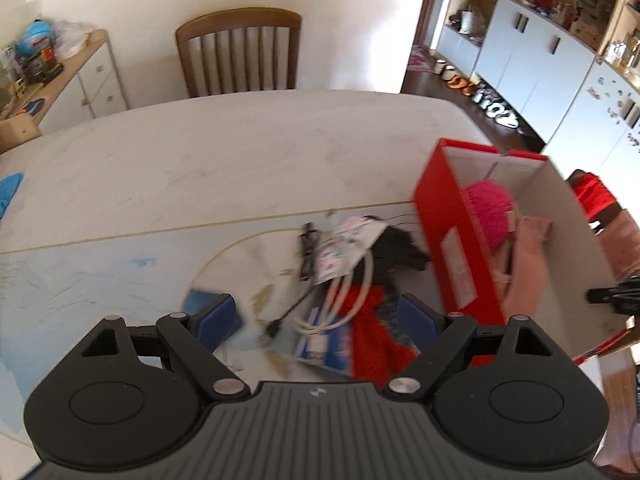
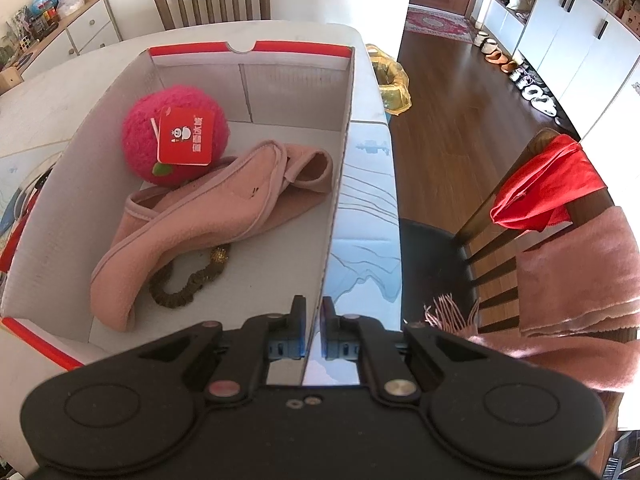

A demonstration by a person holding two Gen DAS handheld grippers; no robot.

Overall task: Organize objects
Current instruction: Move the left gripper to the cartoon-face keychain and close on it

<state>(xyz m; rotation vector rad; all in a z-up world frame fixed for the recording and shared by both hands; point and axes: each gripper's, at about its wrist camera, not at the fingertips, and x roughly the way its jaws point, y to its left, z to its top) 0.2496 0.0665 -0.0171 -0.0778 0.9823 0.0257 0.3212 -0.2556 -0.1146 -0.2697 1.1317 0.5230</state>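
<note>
A red and white cardboard box [image 2: 340, 168] stands on the table. It holds a pink plush ball [image 2: 176, 136] with a red tag, a pink cloth slipper [image 2: 208, 216] and a brown scrunchie [image 2: 184, 288]. My right gripper [image 2: 314, 328] is shut on the box's right wall. In the left wrist view the box [image 1: 448, 232] is at the right. A pile lies beside it: a white cable [image 1: 352, 300], a printed pouch [image 1: 348, 244], a black item [image 1: 400, 248], a red cloth [image 1: 376, 336] and a blue packet [image 1: 320, 344]. My left gripper [image 1: 320, 316] is open above the pile.
A wooden chair [image 1: 240, 52] stands behind the table [image 1: 200, 160]. Another chair [image 2: 532, 208] at the right carries a red cloth and a pink scarf. A yellow bag [image 2: 392, 84] sits past the table's right edge. A cabinet [image 1: 60, 80] stands at the far left.
</note>
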